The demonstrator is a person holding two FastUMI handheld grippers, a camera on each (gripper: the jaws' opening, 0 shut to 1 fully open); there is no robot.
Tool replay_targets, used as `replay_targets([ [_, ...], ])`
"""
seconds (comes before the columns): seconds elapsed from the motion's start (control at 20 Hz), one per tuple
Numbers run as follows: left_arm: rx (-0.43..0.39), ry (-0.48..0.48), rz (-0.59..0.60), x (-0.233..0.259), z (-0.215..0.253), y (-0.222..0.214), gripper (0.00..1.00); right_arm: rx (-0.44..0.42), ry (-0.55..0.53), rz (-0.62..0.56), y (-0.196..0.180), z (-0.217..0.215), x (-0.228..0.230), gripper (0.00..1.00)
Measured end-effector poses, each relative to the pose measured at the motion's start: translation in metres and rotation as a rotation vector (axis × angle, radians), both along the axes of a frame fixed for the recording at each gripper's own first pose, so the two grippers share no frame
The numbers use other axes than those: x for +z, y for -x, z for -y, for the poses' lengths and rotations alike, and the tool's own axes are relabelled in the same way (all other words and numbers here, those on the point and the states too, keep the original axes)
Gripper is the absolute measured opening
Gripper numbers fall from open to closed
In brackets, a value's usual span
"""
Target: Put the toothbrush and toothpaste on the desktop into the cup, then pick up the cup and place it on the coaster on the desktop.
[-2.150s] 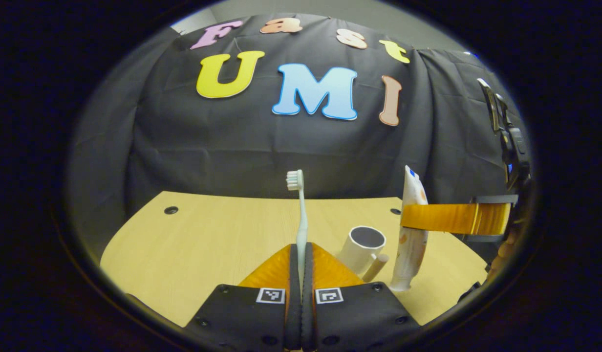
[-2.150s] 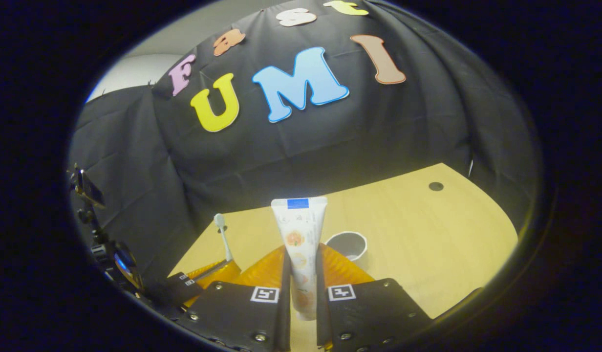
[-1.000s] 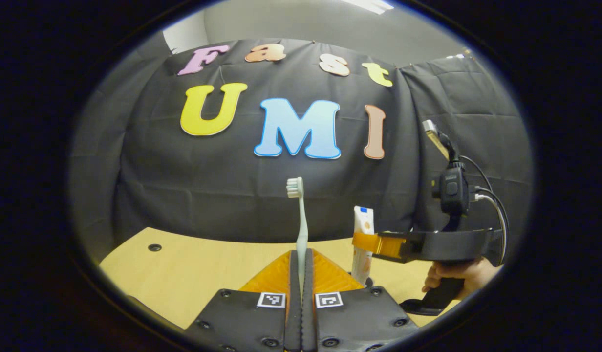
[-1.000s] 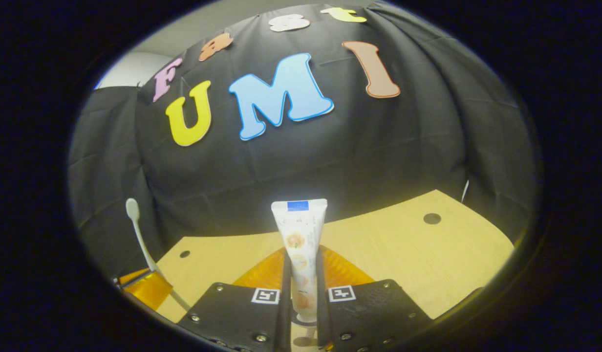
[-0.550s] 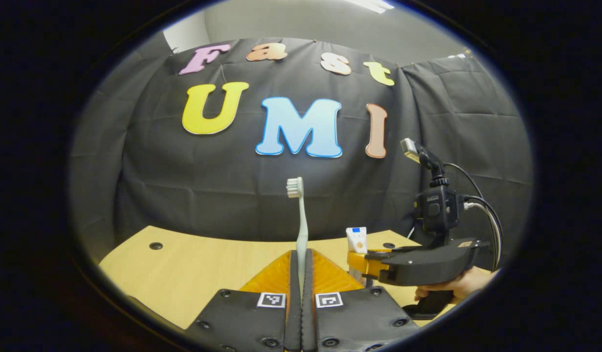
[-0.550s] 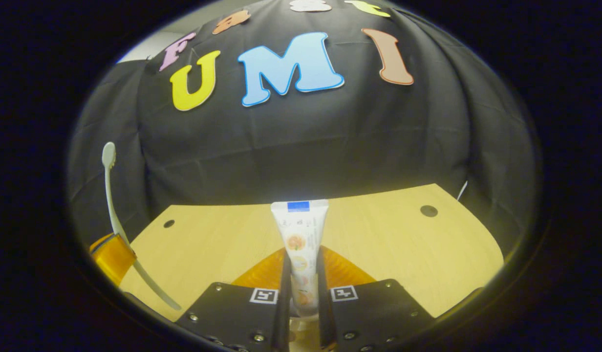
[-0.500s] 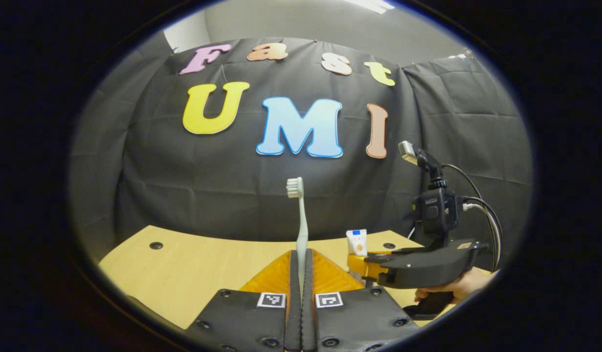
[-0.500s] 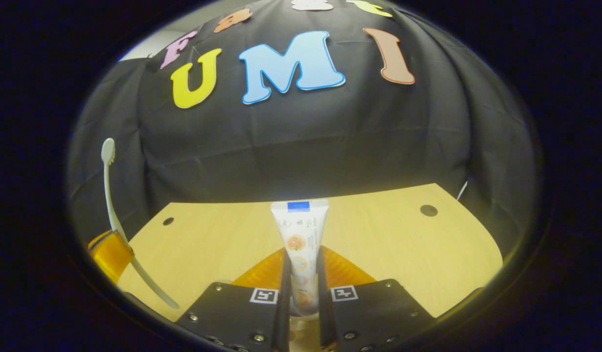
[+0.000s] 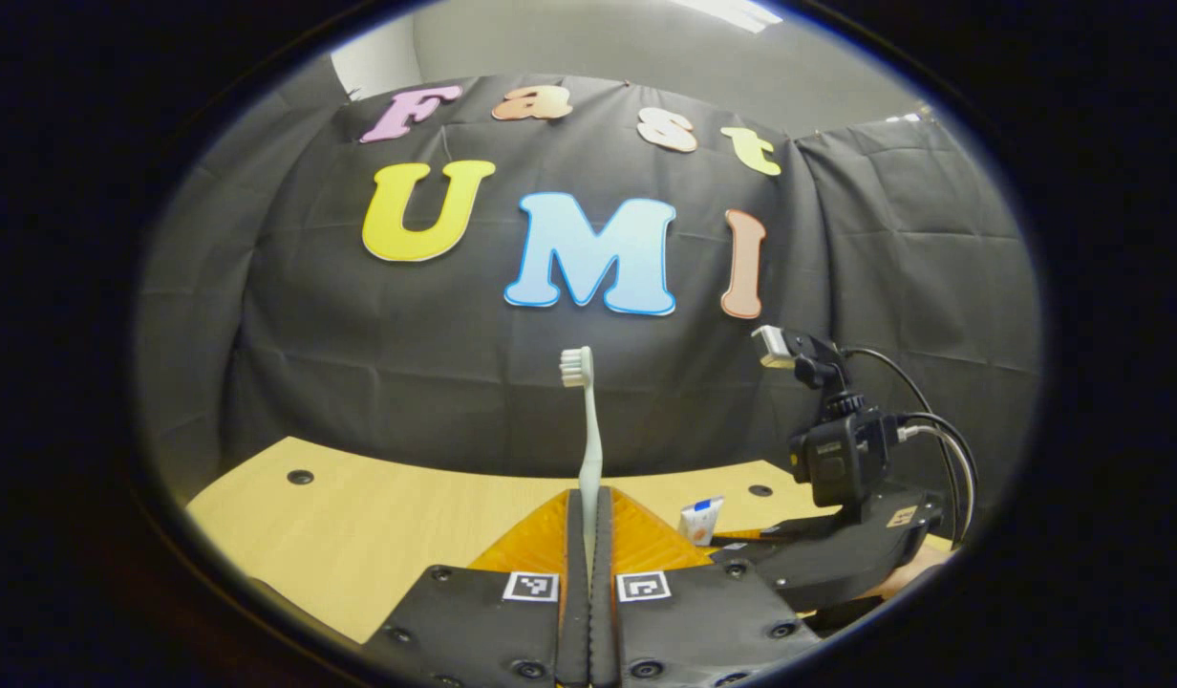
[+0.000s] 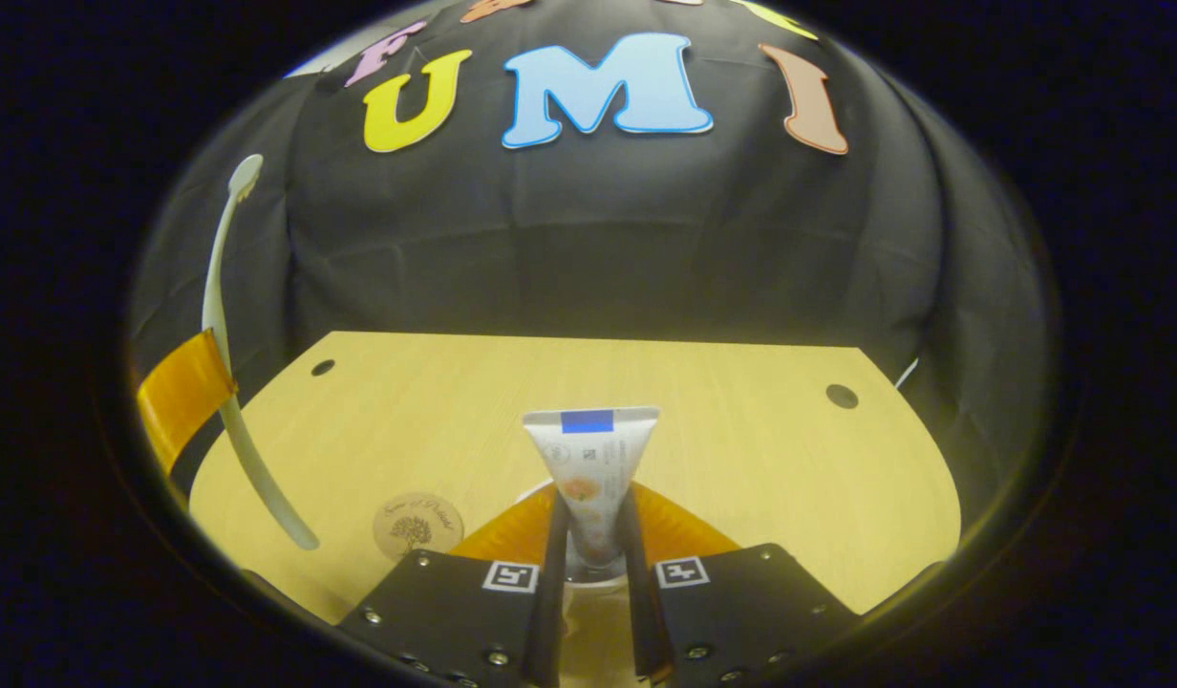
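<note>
My left gripper (image 9: 588, 505) is shut on the handle of a pale toothbrush (image 9: 588, 430), which stands upright with its bristles on top. In the right gripper view, the right gripper (image 10: 593, 506) holds the white toothpaste tube (image 10: 590, 459), crimped end up, with both fingers against its sides. The tube's lower end sinks between the fingers, where a pale rim (image 10: 537, 493) of the cup peeks out; the rest of the cup is hidden. A round tan coaster (image 10: 418, 526) lies on the desk just left of the right gripper. The left gripper view has the right gripper (image 9: 717, 537) low at the right, with the tube's top (image 9: 700, 519) above it.
The light wooden desktop (image 10: 722, 449) has small dark holes near its far corners. The black cloth wall stands close behind it. The toothbrush (image 10: 227, 382) and one of the left gripper's fingers (image 10: 182, 401) hang at the left of the right gripper view, above the desk's left edge.
The right gripper has sunk toward the desk with the toothpaste and tipped downward, and the coaster has come into its view. The left gripper and toothbrush have barely moved.
</note>
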State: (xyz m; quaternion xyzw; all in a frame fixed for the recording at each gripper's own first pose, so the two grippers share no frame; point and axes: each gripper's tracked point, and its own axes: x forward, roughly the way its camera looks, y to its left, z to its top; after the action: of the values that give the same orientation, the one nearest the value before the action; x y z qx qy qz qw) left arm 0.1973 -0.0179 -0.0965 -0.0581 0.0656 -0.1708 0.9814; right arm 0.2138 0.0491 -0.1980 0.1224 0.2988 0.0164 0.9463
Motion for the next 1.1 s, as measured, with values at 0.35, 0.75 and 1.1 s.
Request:
replay_targets([
  [0.35,-0.017,0.033,0.033,0.003,0.008,-0.011,0.08,-0.022,-0.043,0.048,0.009,0.006,0.031,0.55],
  [0.75,-0.054,0.127,0.068,0.005,0.029,-0.029,0.08,-0.11,-0.071,0.117,0.053,0.05,0.08,0.87],
  [1.1,-0.112,0.215,0.086,0.005,0.057,-0.042,0.07,-0.163,-0.061,0.044,0.113,0.069,0.068,0.86],
])
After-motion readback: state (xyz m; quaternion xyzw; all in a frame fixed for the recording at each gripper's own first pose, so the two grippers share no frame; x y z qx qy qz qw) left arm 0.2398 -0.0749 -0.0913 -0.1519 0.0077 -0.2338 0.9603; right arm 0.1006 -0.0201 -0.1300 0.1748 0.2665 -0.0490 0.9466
